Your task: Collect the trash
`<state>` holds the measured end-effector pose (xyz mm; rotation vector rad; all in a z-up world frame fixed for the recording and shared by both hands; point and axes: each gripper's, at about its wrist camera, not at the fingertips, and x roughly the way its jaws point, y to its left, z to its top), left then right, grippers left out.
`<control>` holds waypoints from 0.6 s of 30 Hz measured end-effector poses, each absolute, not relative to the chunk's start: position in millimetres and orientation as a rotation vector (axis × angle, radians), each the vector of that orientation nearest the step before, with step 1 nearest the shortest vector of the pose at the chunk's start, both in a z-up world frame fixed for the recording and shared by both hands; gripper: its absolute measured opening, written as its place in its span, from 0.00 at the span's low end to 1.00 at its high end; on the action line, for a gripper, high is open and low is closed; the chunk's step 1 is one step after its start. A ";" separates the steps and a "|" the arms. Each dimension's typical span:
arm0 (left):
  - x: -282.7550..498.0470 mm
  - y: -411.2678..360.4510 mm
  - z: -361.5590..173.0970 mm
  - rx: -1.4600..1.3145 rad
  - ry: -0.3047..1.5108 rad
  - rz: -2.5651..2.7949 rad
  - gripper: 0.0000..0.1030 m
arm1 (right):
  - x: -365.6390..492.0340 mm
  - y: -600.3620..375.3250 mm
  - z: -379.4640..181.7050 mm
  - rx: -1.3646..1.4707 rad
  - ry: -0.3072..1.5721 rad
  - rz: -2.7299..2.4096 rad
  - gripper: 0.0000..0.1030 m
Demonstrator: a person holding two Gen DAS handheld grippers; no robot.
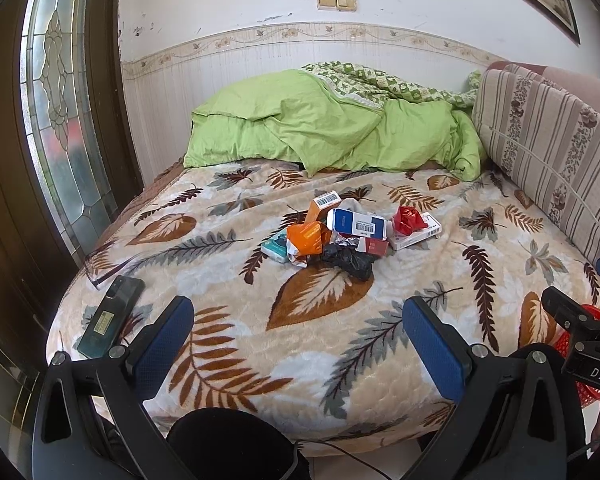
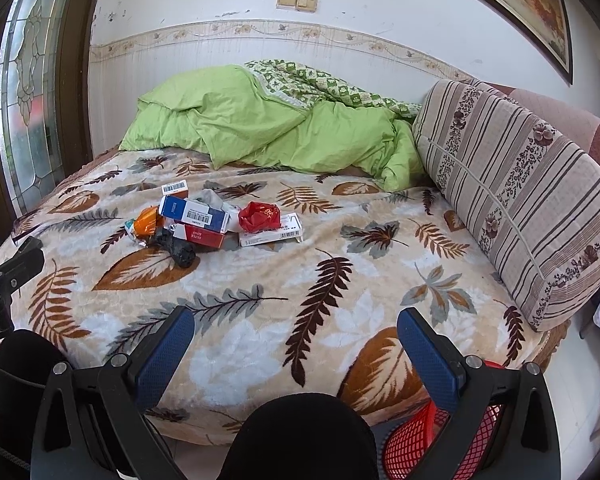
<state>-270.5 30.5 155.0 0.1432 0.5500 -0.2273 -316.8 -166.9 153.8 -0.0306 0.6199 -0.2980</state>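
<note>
A pile of trash lies mid-bed on the leaf-patterned blanket (image 1: 228, 320): a blue-white box (image 1: 358, 222), an orange wrapper (image 1: 306, 238), a crumpled black bag (image 1: 350, 262), a red wrapper (image 1: 409, 220), a white box (image 1: 416, 236) and a teal packet (image 1: 274, 248). The same pile shows in the right wrist view, with the blue-white box (image 2: 192, 210), black bag (image 2: 178, 250) and red wrapper (image 2: 259, 216). My left gripper (image 1: 298, 336) is open and empty at the bed's near edge. My right gripper (image 2: 296, 344) is open and empty, well short of the pile. A red mesh basket (image 2: 440, 440) stands on the floor under the right gripper.
A dark phone (image 1: 112, 316) lies at the bed's near left corner. A green duvet (image 1: 320, 128) is bunched at the far side. A striped cushion (image 2: 512, 184) lines the right side. A dark wooden door with leaded glass (image 1: 56, 92) stands left.
</note>
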 end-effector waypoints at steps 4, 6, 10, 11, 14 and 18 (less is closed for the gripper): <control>-270.5 30.8 155.0 0.143 0.550 -0.228 1.00 | -315.5 -166.1 152.5 -0.030 0.625 -0.297 0.99; -270.7 30.7 155.0 0.144 0.549 -0.228 1.00 | -315.1 -165.9 152.2 -0.030 0.626 -0.298 0.99; -270.4 31.0 155.1 0.143 0.551 -0.228 1.00 | -314.6 -166.1 151.1 -0.031 0.629 -0.296 0.99; -270.0 31.2 154.8 0.142 0.553 -0.227 1.00 | -314.4 -166.4 150.7 -0.030 0.630 -0.295 0.99; -270.0 31.5 154.8 0.142 0.553 -0.229 1.00 | -314.0 -166.5 150.3 -0.032 0.632 -0.297 0.99; -270.0 31.9 153.4 0.139 0.560 -0.232 1.00 | -312.3 -167.4 148.5 -0.022 0.638 -0.291 0.99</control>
